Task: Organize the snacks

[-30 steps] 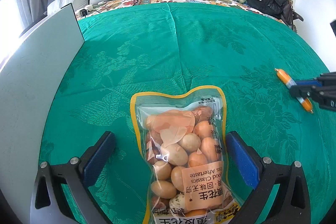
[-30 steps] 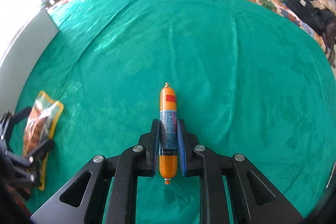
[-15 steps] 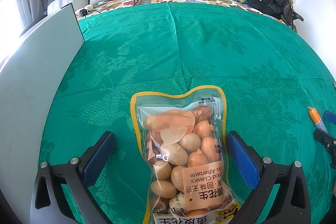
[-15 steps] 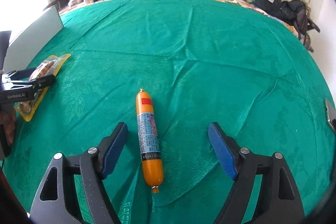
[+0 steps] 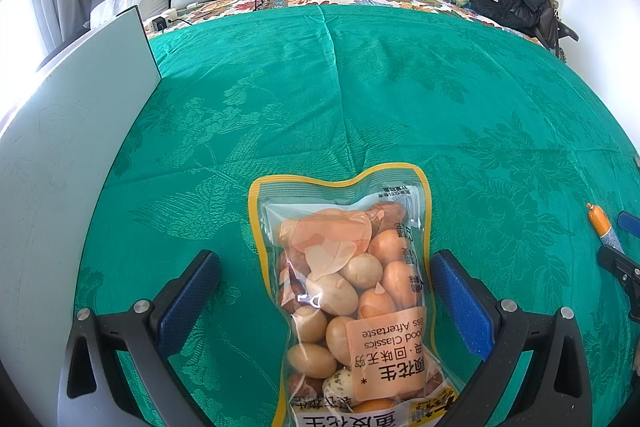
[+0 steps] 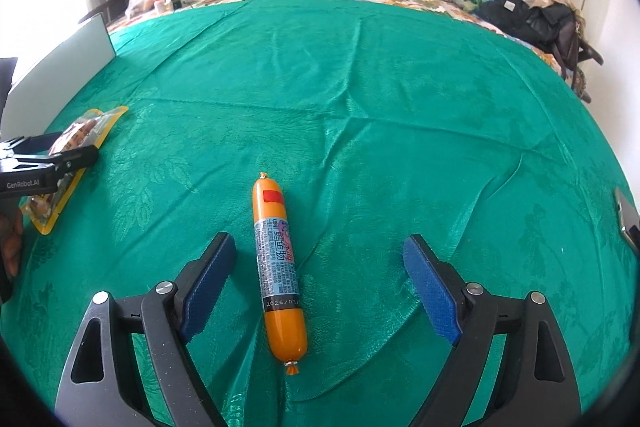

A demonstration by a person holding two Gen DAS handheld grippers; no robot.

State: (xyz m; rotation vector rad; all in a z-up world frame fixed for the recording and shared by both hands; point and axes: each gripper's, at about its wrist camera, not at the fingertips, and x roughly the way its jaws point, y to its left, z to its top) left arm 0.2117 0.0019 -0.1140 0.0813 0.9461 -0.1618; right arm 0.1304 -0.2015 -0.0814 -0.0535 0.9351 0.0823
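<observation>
Jaws of the right gripper (image 6: 318,289) are spreading, pads well clear of the sausage stick (image 6: 278,267) on either side; it lies loose on the green bedspread (image 6: 360,107), lengthwise between them, nearer the left pad, clipped end toward the lower edge of the frame. In the left wrist view the same sausage shows only as an orange tip at the far right edge.

Left gripper (image 5: 326,301): jaws apart, nothing pinched. Peanut packet (image 5: 348,299) lies flat between the blue pads, filling lower centre of frame, yellow-bordered top edge pointing up-frame, right pad very close to its edge. Pale board (image 5: 72,167) stands along the left edge of that view.

Step in hand, as I read it: sausage set down, release underway; both snacks laid out on the bed, well apart.

Next move likely needs the right gripper lifted straight back without nudging the round stick, which could roll. Where the snacks should end up is not shown.
</observation>
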